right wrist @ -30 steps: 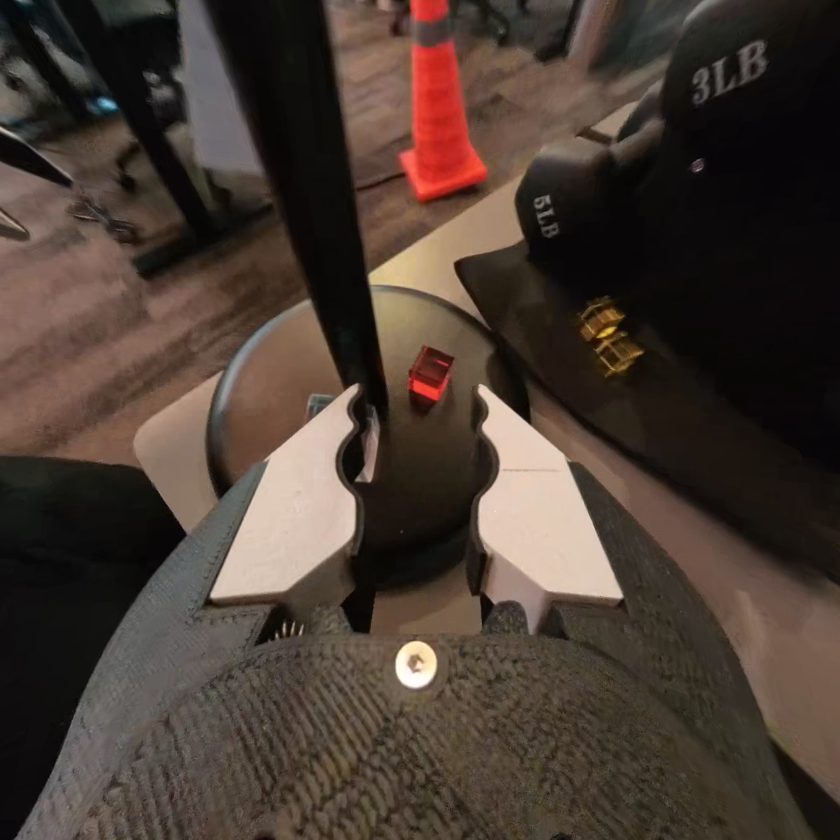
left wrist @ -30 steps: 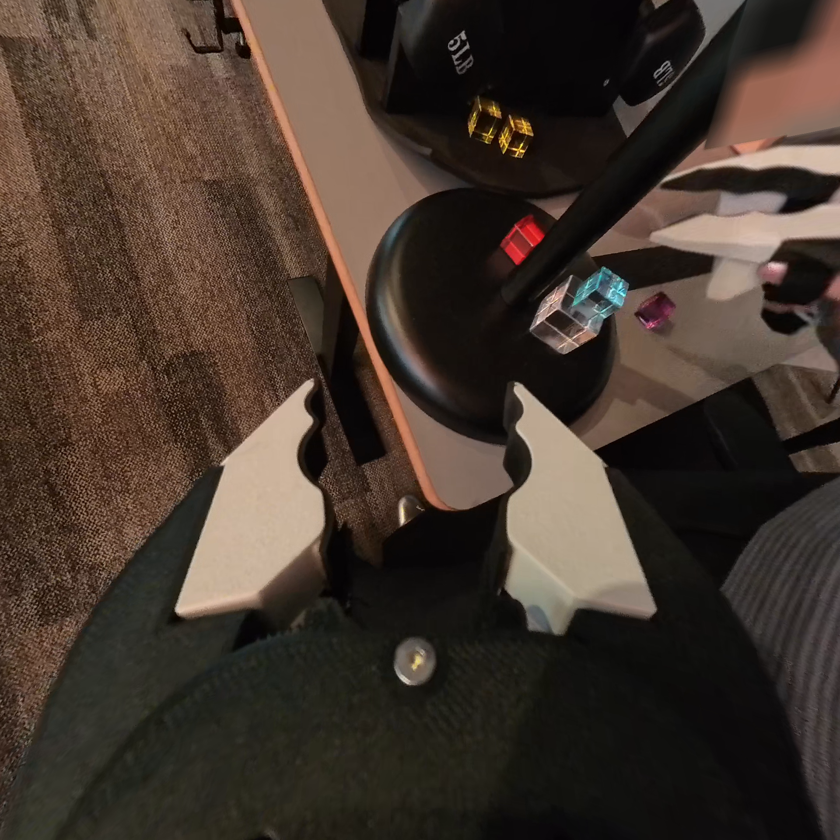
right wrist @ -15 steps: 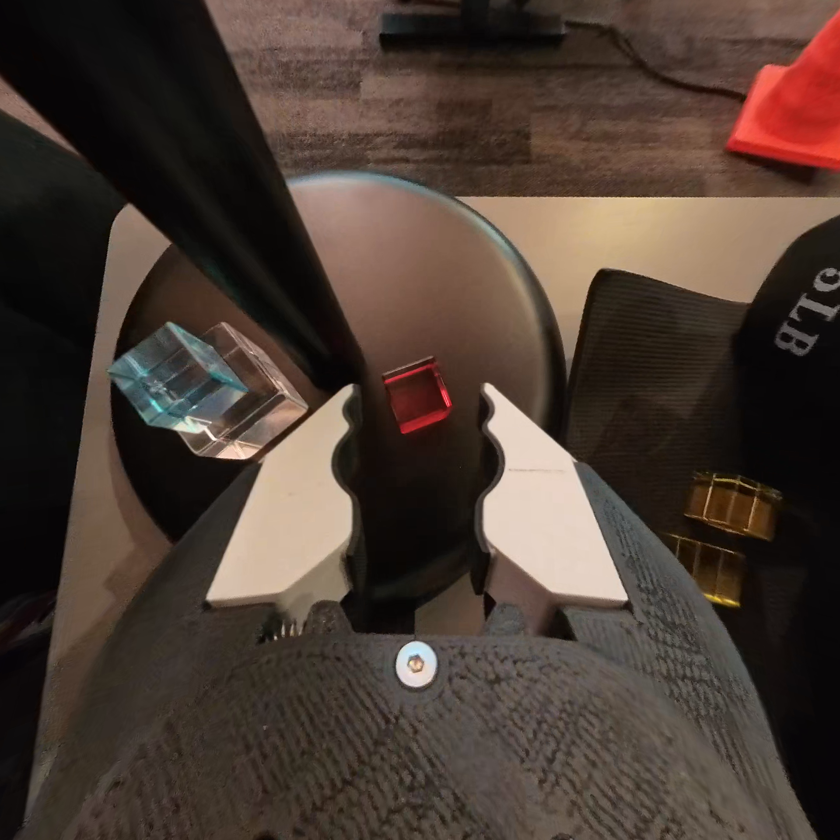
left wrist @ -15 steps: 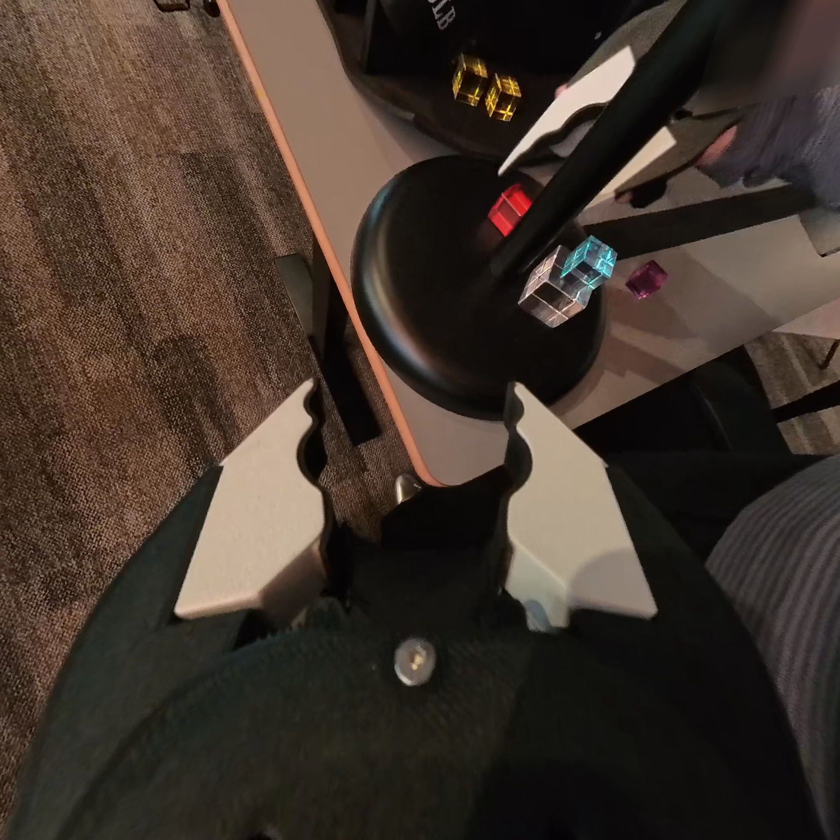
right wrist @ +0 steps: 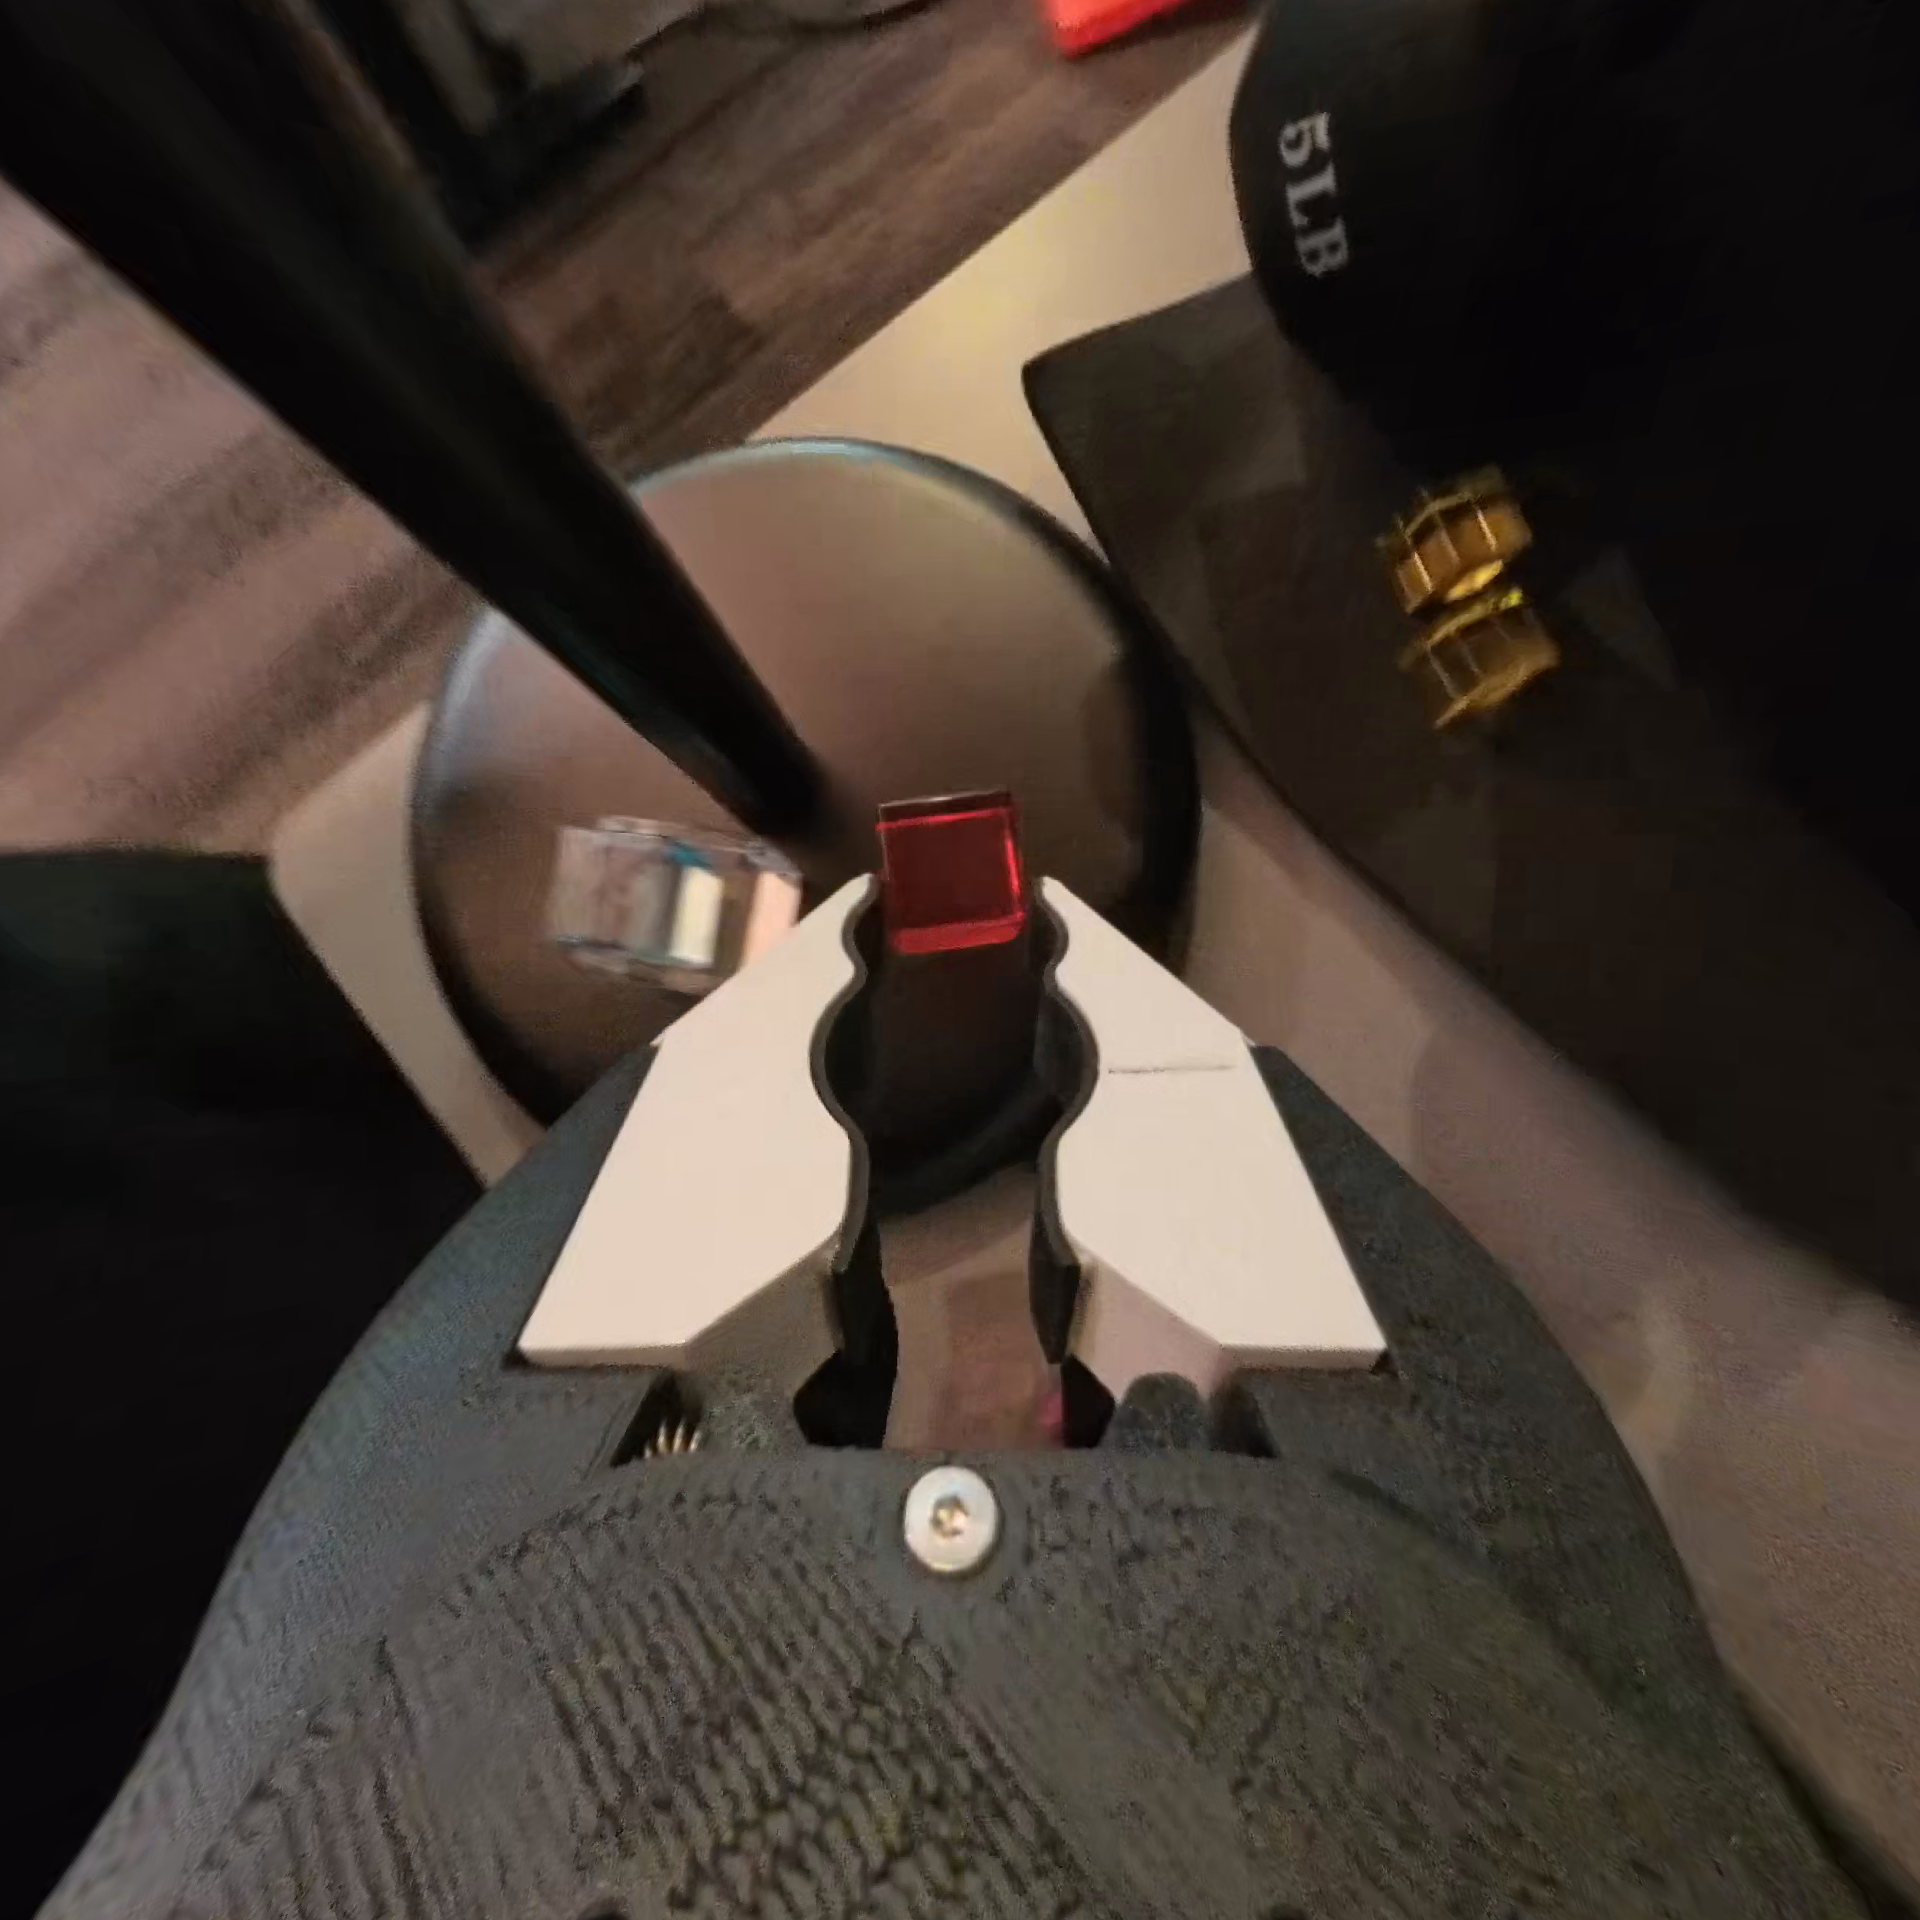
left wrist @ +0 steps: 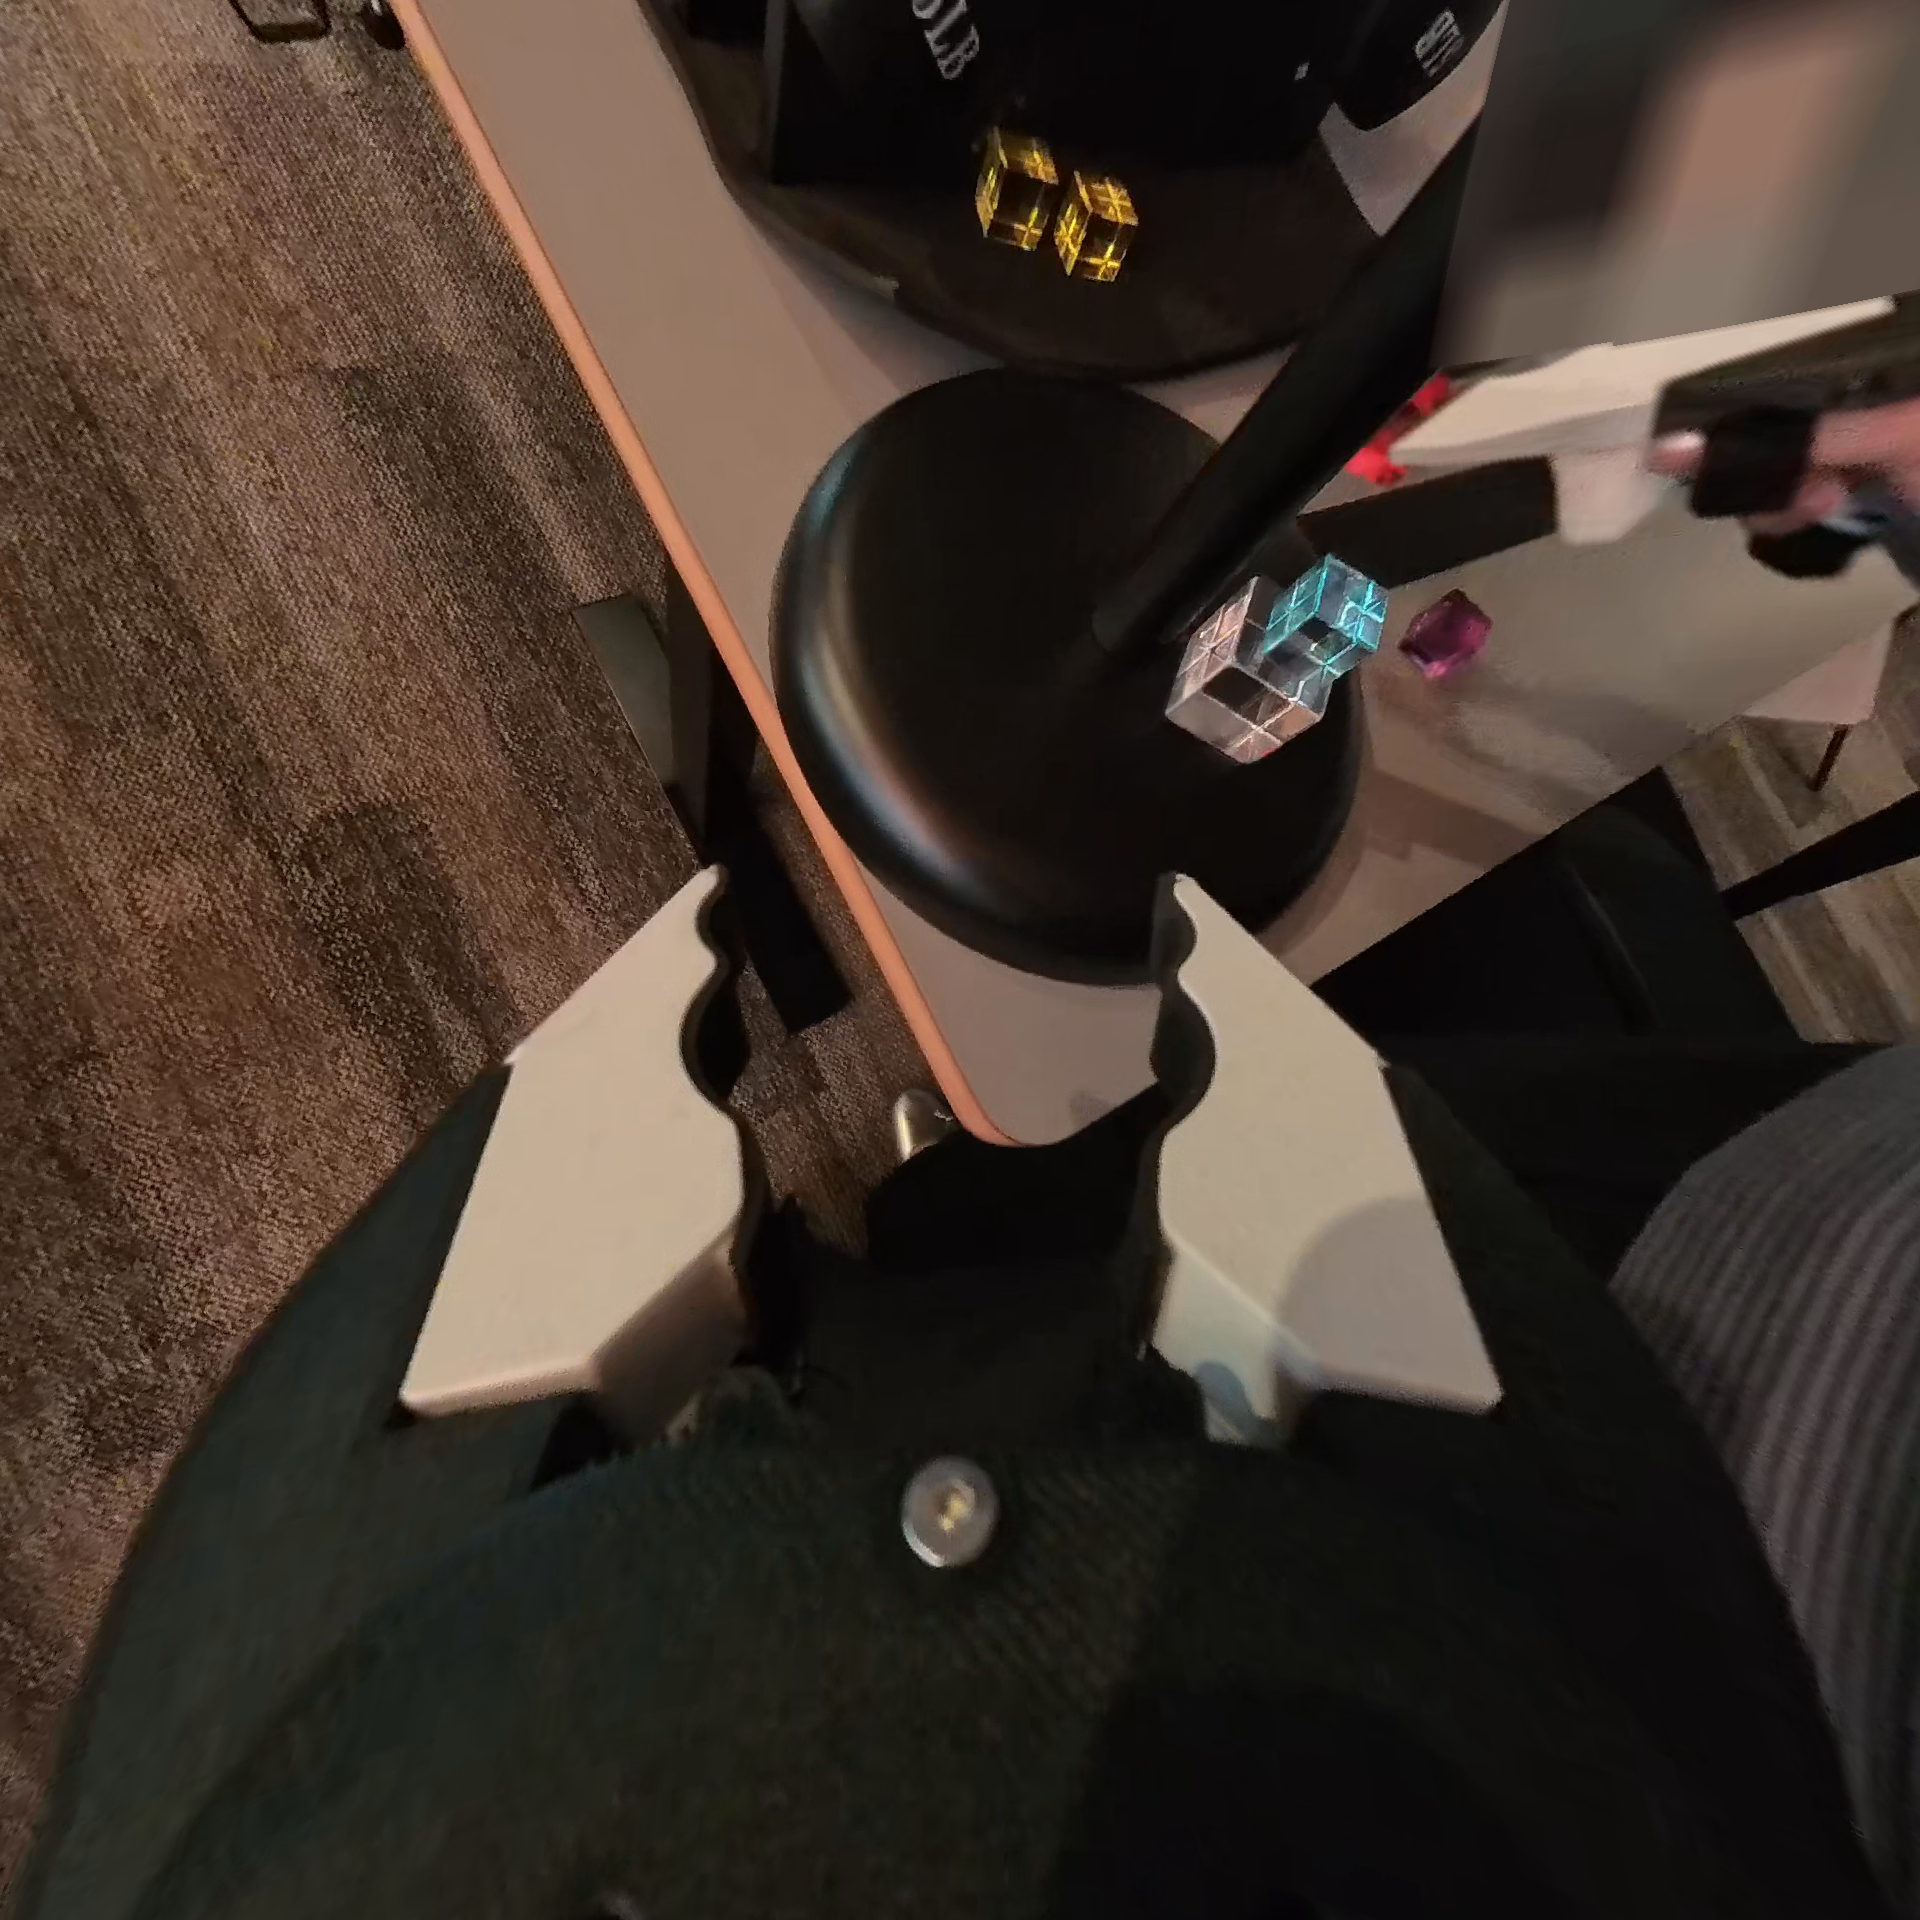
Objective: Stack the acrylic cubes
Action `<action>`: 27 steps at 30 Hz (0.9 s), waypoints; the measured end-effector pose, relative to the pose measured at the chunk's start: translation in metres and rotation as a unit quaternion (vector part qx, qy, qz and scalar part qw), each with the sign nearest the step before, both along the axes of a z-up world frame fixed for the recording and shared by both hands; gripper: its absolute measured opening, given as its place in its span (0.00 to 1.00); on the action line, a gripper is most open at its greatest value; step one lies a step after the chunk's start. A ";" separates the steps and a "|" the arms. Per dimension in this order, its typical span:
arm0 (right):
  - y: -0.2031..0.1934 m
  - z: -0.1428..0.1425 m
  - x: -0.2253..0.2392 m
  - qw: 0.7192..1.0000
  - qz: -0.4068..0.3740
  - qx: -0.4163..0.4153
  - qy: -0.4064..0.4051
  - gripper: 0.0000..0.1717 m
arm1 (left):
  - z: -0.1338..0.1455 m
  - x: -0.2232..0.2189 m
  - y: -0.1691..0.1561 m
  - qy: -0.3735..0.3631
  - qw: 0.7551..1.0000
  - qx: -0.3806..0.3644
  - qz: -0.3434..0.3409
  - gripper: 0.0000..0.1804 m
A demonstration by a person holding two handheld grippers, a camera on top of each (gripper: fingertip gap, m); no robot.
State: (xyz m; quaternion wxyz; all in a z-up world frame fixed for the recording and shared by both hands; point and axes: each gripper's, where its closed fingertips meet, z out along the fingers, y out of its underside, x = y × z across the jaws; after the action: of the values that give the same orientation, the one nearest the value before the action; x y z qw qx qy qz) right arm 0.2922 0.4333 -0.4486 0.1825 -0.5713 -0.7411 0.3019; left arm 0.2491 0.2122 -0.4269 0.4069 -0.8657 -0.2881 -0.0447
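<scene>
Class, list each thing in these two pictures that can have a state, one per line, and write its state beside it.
Right gripper: shut on the red cube, lifted off the round black base.
Left gripper: open, holding nothing, near the table corner.
Clear cube and blue cube: together on the base.
Two yellow cubes: side by side.
Purple cube: alone on the table.

Left gripper (left wrist: 945, 914) jaws wide, bare, above table (left wrist: 665, 343) corner.

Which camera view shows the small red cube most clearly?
The right wrist view: the red cube sits large and central, between the tips of the right claw, whose fingers close on its sides. The left wrist view shows only a blurred red sliver behind the black pole.
</scene>
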 end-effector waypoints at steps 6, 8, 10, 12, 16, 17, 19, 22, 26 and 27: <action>-0.046 0.013 0.025 0.996 -0.087 -0.003 -0.012 0.15 | 0.002 -0.006 0.012 0.005 1.000 0.010 -0.021 0.43; -0.053 0.018 0.023 0.995 -0.103 -0.002 -0.003 0.15 | 0.003 -0.007 0.015 0.006 1.000 0.013 -0.028 0.43; -0.055 0.019 0.020 0.993 -0.116 0.007 -0.001 0.14 | 0.003 -0.007 0.017 0.007 0.999 0.015 -0.034 0.43; -0.056 0.016 0.018 0.992 -0.123 0.014 -0.007 0.14 | 0.002 -0.006 0.018 0.007 0.999 0.016 -0.039 0.43; -0.061 0.013 0.016 0.991 -0.132 0.008 -0.016 0.15 | 0.000 -0.005 0.015 0.010 0.999 0.014 -0.043 0.43; -0.061 0.013 0.015 0.991 -0.133 0.013 -0.018 0.15 | -0.001 -0.005 0.015 0.009 0.999 0.015 -0.043 0.43; -0.061 0.011 0.016 0.991 -0.131 0.024 -0.021 0.15 | -0.001 -0.004 0.013 0.007 0.999 0.017 -0.042 0.43; -0.062 0.008 0.016 0.991 -0.129 0.029 -0.024 0.15 | -0.003 -0.004 0.011 0.005 0.999 0.017 -0.040 0.43; -0.062 0.005 0.017 0.991 -0.128 0.040 -0.025 0.15 | -0.003 -0.005 0.008 0.005 0.999 0.017 -0.037 0.43; -0.062 0.005 0.017 0.991 -0.128 0.040 -0.024 0.14 | -0.004 -0.005 0.008 0.005 0.999 0.017 -0.035 0.43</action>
State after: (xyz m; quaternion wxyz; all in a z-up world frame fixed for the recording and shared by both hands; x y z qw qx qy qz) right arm 0.3092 0.3716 -0.4434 0.2245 -0.6610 -0.6774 0.2319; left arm 0.2440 0.2198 -0.4307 0.4213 -0.8684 -0.2545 -0.0599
